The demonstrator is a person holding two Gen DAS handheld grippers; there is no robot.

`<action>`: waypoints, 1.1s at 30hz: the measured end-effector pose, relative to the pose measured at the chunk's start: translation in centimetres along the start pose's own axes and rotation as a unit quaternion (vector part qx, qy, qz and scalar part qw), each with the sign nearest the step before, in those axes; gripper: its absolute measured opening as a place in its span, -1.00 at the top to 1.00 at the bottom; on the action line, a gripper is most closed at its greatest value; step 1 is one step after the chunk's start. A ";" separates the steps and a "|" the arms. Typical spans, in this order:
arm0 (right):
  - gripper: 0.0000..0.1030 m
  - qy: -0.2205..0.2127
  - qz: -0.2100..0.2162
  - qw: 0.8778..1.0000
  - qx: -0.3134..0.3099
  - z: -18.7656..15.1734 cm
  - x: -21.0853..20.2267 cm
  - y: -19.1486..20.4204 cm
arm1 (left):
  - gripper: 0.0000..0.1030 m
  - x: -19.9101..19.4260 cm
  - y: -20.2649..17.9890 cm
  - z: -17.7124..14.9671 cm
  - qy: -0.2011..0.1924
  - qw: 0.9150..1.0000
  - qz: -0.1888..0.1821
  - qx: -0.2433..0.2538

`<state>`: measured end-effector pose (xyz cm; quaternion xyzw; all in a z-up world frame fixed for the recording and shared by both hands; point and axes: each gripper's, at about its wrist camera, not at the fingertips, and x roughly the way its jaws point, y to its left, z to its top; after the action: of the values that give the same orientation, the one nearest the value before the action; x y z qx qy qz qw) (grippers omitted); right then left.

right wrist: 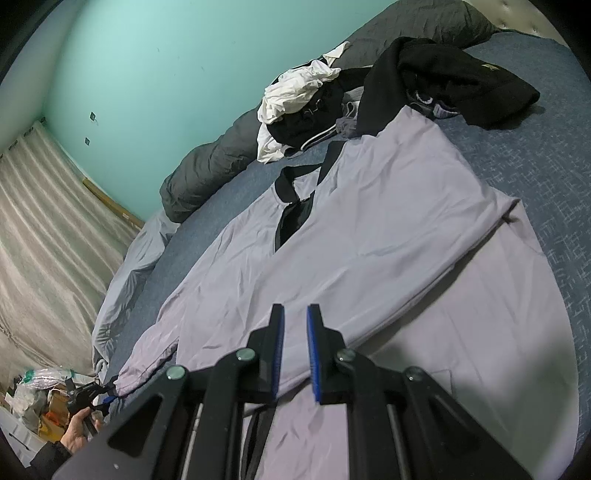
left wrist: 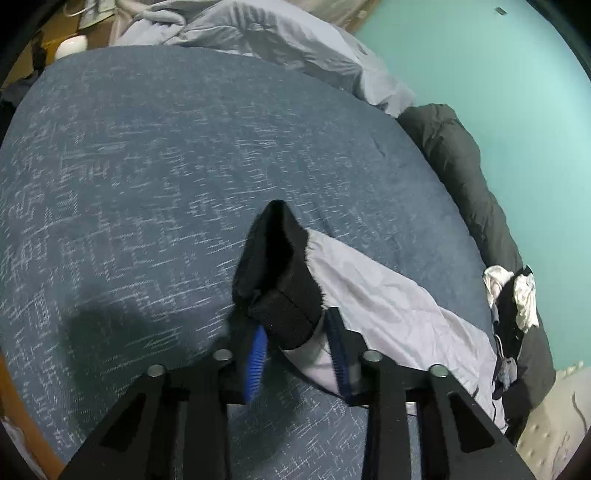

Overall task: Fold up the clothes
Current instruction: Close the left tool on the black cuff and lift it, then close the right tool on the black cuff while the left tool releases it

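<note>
A lavender jacket [right wrist: 388, 221] with a black collar and zipper lies spread flat on the blue bedcover [right wrist: 546, 177], its front partly folded over. My left gripper [left wrist: 297, 325] is shut on the jacket's black sleeve cuff [left wrist: 280, 258] and holds it just above the bed, the lavender sleeve [left wrist: 388, 306] trailing off to the right. In the right wrist view that same left gripper [right wrist: 105, 397], held in a hand [right wrist: 77, 432], shows at the far end of the sleeve. My right gripper [right wrist: 295, 308] hovers over the jacket's lower body, open by a narrow gap with nothing in it.
A heap of black and white clothes [right wrist: 332, 88] lies beyond the jacket's collar. A rolled dark grey quilt [right wrist: 210, 162] runs along the teal wall [right wrist: 166, 66]. A pale blue duvet [left wrist: 266, 33] is bunched at the bed's far end. The curtain [right wrist: 48, 229] and floor clutter [right wrist: 33, 391] stand beyond the bed.
</note>
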<state>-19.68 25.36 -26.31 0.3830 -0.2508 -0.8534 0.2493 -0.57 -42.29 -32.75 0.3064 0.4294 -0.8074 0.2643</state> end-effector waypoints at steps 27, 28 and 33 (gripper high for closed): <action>0.78 -0.012 0.016 0.999 0.041 1.2 -1.5 -2.9 | 0.81 -3.7 -36.5 -6.5 0.031 0.944 -0.228 0.236; 0.78 -0.014 0.016 0.999 0.044 1.3 -1.7 -3.2 | 0.81 -3.6 -38.5 -7.8 0.038 0.938 -0.239 0.250; 0.78 -0.026 0.016 0.998 0.062 2.1 -2.9 -4.8 | 0.81 -3.6 -47.9 -15.6 0.075 0.895 -0.294 0.326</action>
<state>-20.77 31.23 -26.54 0.3711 -0.3159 -0.8418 0.2321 -27.05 -4.78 -11.66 0.2942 0.2312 -0.9178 -0.1329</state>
